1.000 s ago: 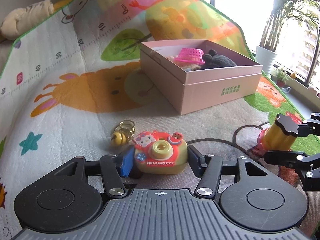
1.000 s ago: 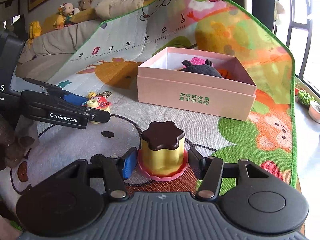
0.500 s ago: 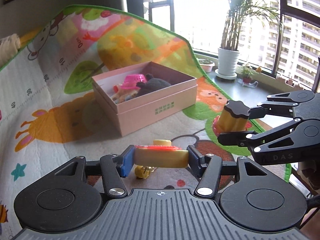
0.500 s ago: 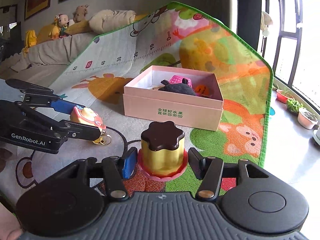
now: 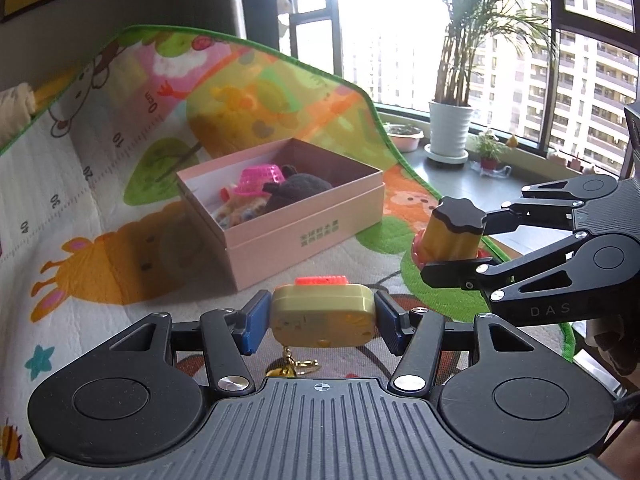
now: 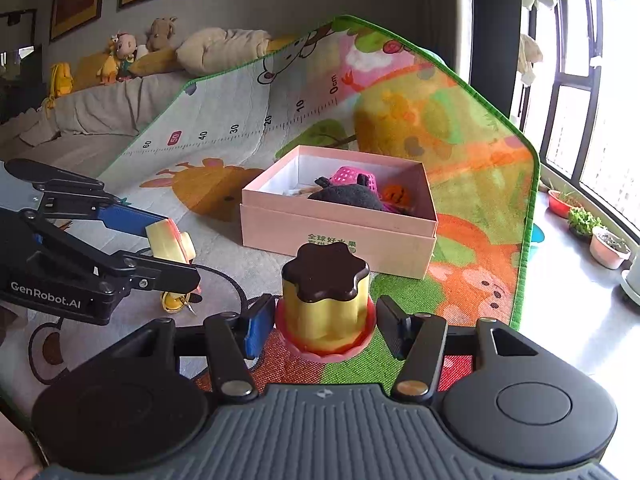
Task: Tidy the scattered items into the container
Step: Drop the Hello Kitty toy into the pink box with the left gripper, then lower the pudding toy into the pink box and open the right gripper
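My left gripper is shut on a yellow toy camera, held above the play mat with its back toward me and a gold keychain dangling below. My right gripper is shut on a toy pudding with a brown top and a pink base, also lifted off the mat. Ahead of both stands the open pink box, holding a pink basket, a dark plush and other small toys. In the left wrist view the right gripper with the pudding hangs to the right of the box.
The colourful play mat covers the floor and runs up a sofa with cushions and plush toys. Potted plants line the window sill to the right. Bare floor lies past the mat's green edge.
Both grippers lifted their toys off the mat. The left one rose and swung right toward the window side, rolling the camera toy so its back faces me; since half a second ago, little moved.
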Demonstrator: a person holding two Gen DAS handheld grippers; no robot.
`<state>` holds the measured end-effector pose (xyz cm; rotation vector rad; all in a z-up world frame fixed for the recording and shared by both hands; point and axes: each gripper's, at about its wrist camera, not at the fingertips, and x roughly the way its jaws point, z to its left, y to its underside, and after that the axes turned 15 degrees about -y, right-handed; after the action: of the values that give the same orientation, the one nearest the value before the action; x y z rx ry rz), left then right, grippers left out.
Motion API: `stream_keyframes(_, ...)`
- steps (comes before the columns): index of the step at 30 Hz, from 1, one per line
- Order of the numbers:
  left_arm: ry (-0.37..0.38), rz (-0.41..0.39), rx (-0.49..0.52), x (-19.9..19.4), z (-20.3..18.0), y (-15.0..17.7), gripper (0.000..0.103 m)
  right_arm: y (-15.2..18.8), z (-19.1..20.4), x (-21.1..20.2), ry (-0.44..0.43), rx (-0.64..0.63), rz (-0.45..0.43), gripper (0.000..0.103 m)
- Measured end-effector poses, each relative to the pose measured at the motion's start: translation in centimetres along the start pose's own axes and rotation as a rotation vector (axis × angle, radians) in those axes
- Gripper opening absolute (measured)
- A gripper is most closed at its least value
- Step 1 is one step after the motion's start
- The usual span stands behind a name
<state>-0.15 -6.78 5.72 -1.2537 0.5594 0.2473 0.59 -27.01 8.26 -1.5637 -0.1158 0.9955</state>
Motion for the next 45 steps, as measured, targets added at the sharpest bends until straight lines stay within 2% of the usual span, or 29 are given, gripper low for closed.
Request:
stream_keyframes(14,-0.013,-0.059,0.03,0.9,0.2,-2.5,0.061,-0.8,-0.7,0.3,0.01,-0.005,0.0,0.056)
stream_keyframes(24,-0.071,-0.183,0.042,4.7,1.8,-8.7,0.061,-1.3,-2.3,1.6,0.009,0.033,0.026,0.056)
stream_keyframes(27,-0.091,-0.219,0.01,6.7,2.6,-10.9,0.061,-1.4,-2.3,2.0,0.002,0.032,0.038,0.056)
stream_keyframes(30,-0.064,-0.237,-0.052,9.1,3.6,-12.3,0.062,-1.6,-2.4,2.4,-0.001,0.03,0.05,0.056)
stream_keyframes(31,-0.057,-0.232,-0.064,9.6,3.8,-12.5,0.066,-1.6,-2.5,2.5,0.0,0.031,0.054,0.056)
stream_keyframes(34,-0.058,-0.192,-0.096,10.6,4.5,-12.1,0.083,-1.7,-2.7,2.7,0.003,0.032,0.064,0.056)
stream_keyframes(38,-0.078,-0.124,-0.1,10.2,5.2,-9.5,0.093,-1.9,-3.0,3.1,-0.009,0.039,0.078,0.056)
stream_keyframes(42,-0.079,-0.059,-0.101,9.2,5.5,-6.0,0.096,-3.1,-3.5,3.7,-0.041,0.046,0.083,0.056)
stream_keyframes(45,-0.054,-0.016,-0.125,8.6,5.7,-3.9,0.097,-5.6,-4.9,4.2,-0.05,0.052,0.058,0.056)
